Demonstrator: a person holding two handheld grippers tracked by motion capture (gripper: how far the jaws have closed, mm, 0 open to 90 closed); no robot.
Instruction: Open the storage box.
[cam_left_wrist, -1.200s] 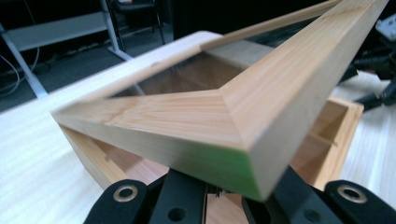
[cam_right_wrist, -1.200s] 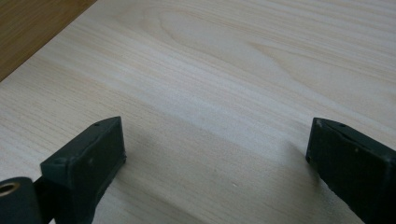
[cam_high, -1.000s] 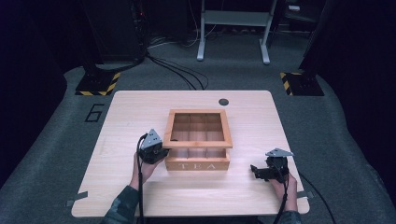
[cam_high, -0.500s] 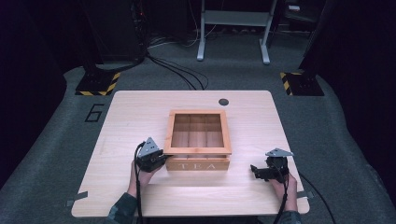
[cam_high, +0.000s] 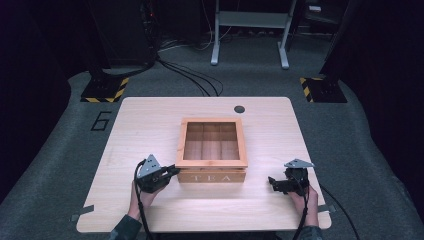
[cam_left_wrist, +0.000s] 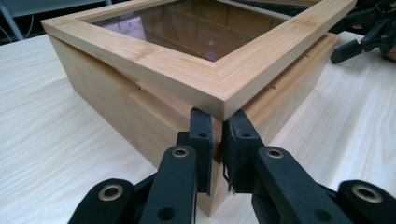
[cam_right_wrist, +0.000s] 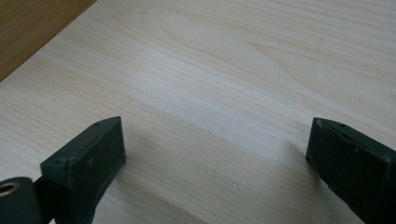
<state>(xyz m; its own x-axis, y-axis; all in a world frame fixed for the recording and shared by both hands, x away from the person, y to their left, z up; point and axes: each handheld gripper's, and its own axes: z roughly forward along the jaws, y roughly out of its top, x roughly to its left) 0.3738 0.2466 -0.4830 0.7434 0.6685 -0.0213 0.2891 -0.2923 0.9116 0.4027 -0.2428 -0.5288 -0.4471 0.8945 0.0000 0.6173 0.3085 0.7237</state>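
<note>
Left claw (cam_left_wrist: 215, 140) is sitting at the near left corner of the square light-wood tea box (cam_high: 212, 176), jaws nearly together with only a thin slit between, tips tucked just under the corner of the glass-paned wooden lid (cam_left_wrist: 201, 51). It is gripping nothing; no wood lies between the jaws.

Step, as I judge it: lifting the lid by prying from beneath that corner. Next move is calling for a steady upward push without slipping off the edge.

Right claw (cam_high: 280, 183) is hovering over the pale wood table (cam_high: 150, 125), well to the right of the box, jaws spread wide and empty.

The left gripper view is showing the lid raised off the box body at that corner; the high view is showing the box standing mid-table, ahead of both claws.
</note>
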